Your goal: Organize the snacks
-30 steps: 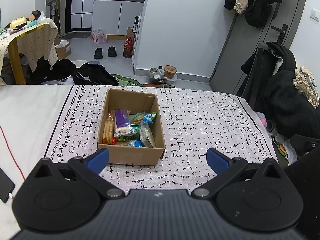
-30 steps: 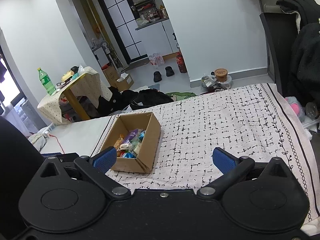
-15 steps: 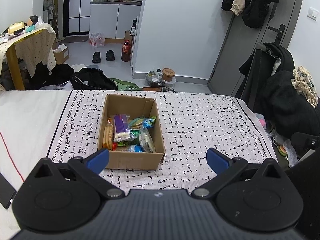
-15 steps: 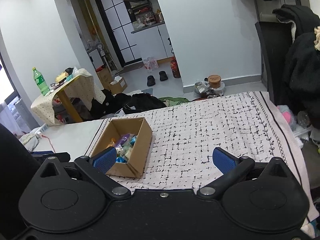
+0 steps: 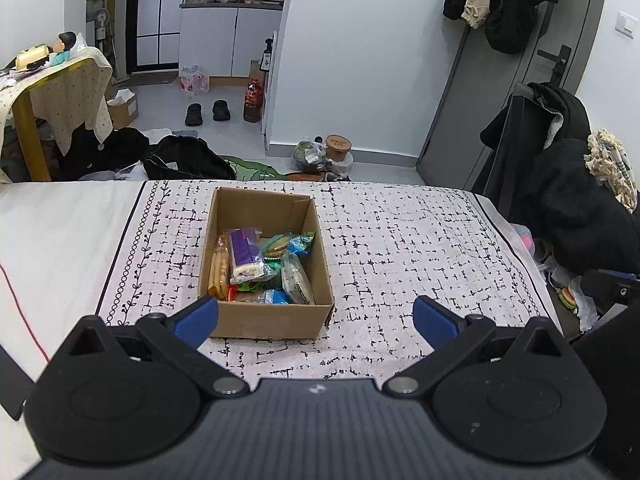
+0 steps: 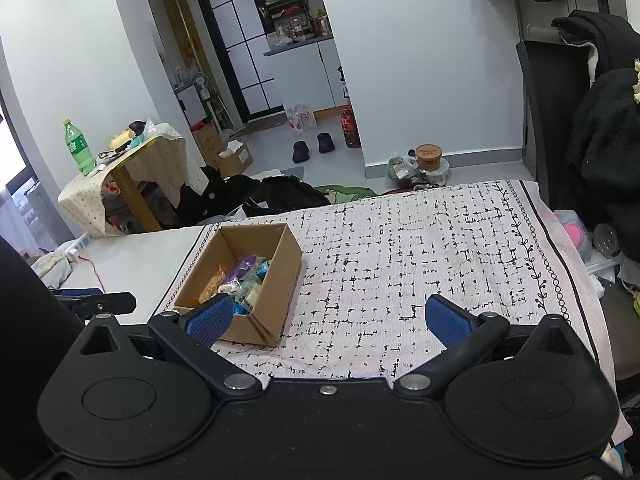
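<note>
Left gripper (image 5: 316, 316): hanging above the near edge of the cloth, fingers spread wide and gripping nothing; its left blue pad (image 5: 198, 318) is overlapping the box's near left corner in the view.
Right gripper (image 6: 328, 320): fingers also standing wide apart and empty, hovering over the cloth to the right of the box.
Box (image 5: 272, 322): open cardboard box sitting on the patterned cloth (image 5: 400, 256), towards its left side.
Snacks (image 5: 260, 268): lying packed inside the box, among them a purple packet (image 5: 244, 254), a long orange packet (image 5: 219, 272) against the left wall, and blue and green wrappers.
Cloth: lying flat, with nothing else resting on it.
Green bottle (image 6: 78, 148): standing on a side table in the background.
</note>
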### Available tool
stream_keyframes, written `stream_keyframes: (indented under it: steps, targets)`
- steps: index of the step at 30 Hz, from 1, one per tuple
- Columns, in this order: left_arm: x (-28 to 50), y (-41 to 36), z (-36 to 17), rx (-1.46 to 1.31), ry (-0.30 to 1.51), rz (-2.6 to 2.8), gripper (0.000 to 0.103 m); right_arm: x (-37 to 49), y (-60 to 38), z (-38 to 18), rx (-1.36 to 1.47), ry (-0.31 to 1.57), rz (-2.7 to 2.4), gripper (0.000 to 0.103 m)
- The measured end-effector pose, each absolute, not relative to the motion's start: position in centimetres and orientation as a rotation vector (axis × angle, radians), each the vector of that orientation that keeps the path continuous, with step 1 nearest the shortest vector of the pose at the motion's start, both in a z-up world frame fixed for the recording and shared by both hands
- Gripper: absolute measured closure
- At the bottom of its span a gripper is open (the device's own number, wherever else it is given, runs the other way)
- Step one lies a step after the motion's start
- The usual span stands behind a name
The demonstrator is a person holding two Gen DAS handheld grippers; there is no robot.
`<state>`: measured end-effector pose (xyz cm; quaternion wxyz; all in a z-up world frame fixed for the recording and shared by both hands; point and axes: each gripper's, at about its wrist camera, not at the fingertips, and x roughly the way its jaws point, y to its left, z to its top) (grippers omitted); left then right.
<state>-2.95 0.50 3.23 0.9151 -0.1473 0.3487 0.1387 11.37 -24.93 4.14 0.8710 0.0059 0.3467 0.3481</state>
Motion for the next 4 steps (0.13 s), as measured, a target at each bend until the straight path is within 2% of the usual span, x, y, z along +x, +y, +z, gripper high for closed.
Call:
stream_keyframes:
  steps: [4]
  targets:
    - [-2.80,0.57,3.23,-0.300,0.716,0.278,0.000,11.52,-24.93,3.99,0.013,0.733,0.722,0.000]
